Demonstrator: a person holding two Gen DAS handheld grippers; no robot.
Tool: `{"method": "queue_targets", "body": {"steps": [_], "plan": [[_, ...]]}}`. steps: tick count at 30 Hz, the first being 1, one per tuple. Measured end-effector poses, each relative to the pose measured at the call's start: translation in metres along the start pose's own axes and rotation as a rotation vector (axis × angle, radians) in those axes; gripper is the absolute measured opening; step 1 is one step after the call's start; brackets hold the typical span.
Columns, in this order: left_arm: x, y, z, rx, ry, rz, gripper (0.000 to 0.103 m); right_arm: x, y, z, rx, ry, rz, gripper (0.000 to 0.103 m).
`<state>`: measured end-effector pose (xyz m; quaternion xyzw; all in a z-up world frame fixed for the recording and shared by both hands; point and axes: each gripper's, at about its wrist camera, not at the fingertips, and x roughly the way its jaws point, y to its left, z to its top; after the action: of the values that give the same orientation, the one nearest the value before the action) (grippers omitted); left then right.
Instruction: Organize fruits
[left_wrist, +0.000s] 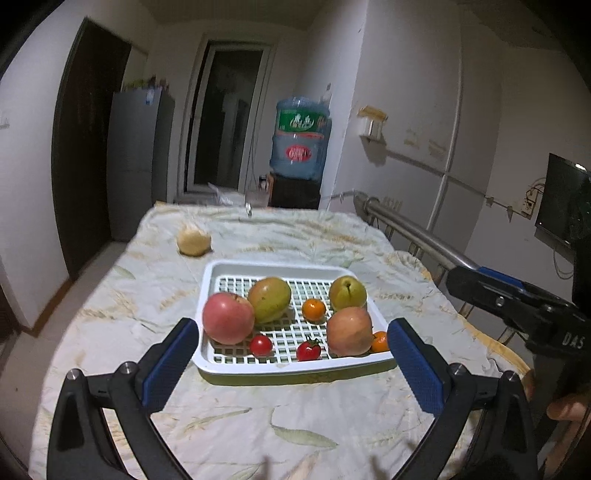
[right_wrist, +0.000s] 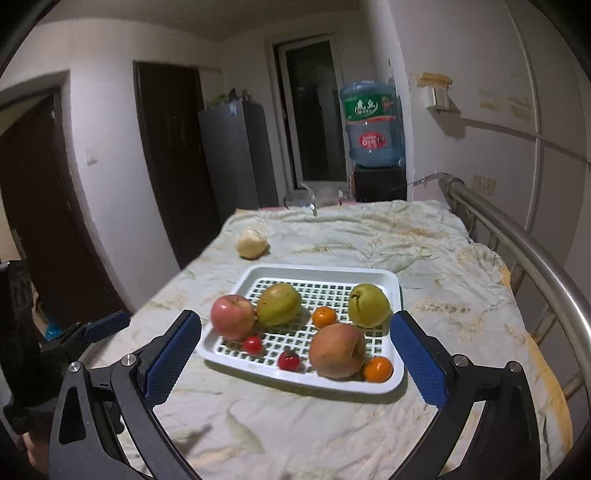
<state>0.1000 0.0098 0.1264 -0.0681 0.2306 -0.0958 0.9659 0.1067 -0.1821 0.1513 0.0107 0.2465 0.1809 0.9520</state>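
Note:
A white slotted tray lies on the bed. It holds a red apple, a mango, a green pear, a peach-coloured apple, two tangerines and two cherry tomatoes. A pale round fruit lies on the sheet beyond the tray. My left gripper is open and empty just in front of the tray. My right gripper is open and empty, also short of the tray.
The bed has a floral sheet and a metal rail along its right side. Water jugs, a fridge and doors stand beyond the bed's far end.

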Motion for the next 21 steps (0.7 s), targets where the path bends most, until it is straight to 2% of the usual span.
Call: {"method": "queue_targets", "body": {"steps": [10, 21], "plan": [[-0.057, -0.015, -0.005, 0.079, -0.089, 0.032, 0.103, -0.078, 0.016, -0.021, -0.016, -0.146, 0.018, 0.103], [-0.099, -0.027, -0.017, 0.138, -0.158, 0.068, 0.103, -0.124, 0.033, -0.041, -0.054, -0.242, 0.018, 0.103]]}}
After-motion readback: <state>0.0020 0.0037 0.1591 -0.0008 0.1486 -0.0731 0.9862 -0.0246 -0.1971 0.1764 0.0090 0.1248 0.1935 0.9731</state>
